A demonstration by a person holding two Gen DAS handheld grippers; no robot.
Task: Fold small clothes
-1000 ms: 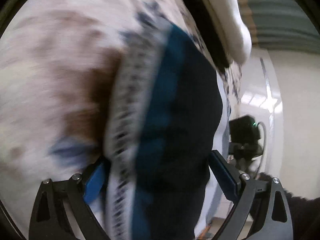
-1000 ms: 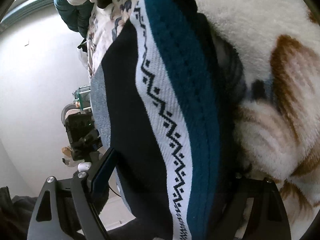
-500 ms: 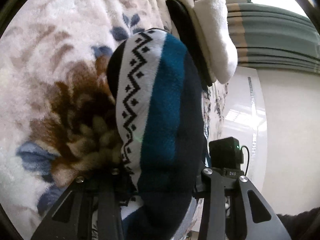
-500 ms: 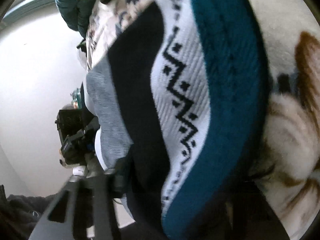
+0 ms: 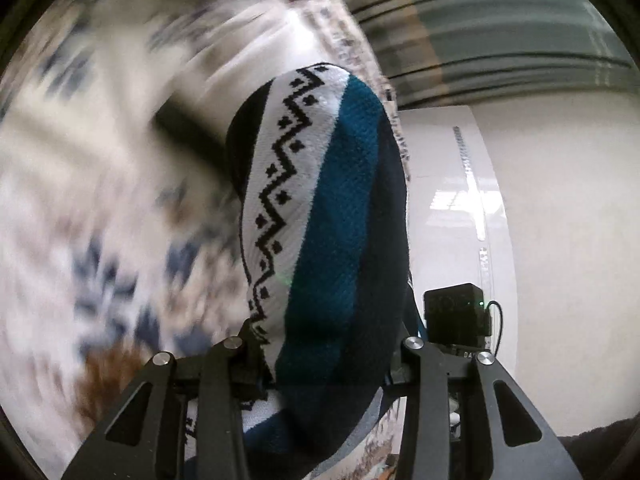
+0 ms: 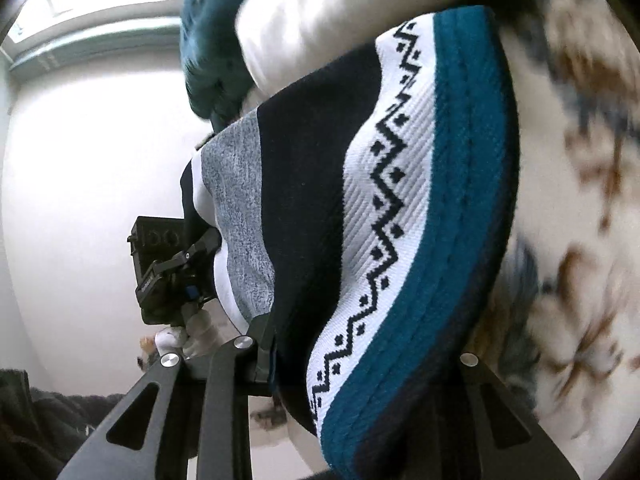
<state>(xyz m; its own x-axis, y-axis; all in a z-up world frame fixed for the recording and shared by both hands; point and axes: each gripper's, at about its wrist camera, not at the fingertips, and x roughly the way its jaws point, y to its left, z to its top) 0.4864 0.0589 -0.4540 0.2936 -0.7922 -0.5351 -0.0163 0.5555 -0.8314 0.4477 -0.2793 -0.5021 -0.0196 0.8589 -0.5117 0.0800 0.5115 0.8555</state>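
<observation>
Now both tools are gripping the same small knitted garment [image 5: 332, 216], a banded piece in navy, teal and white with a black zigzag pattern, plus a grey band showing in the right wrist view. The left tool [image 5: 324, 356] is clamping one end of it, its jaws having just been closing with the fabric bunched between them. The right tool [image 6: 360, 360] is clamping the other end, its jaws likewise having just been closing on the cloth, though its right finger is mostly hiding behind the teal edge. The garment is hanging stretched between the two tools, above a fluffy floral blanket [image 5: 88, 208] in cream, brown and blue, which is appearing blurred. A white plush item [image 6: 320, 28] and a teal furry one [image 6: 212, 52] are lying on the blanket beyond the garment. In the left wrist view the other tool's black camera block [image 5: 456, 312] is showing just beside the garment, against a white wall [image 5: 568, 240] and grey-green curtains [image 5: 500, 40].
</observation>
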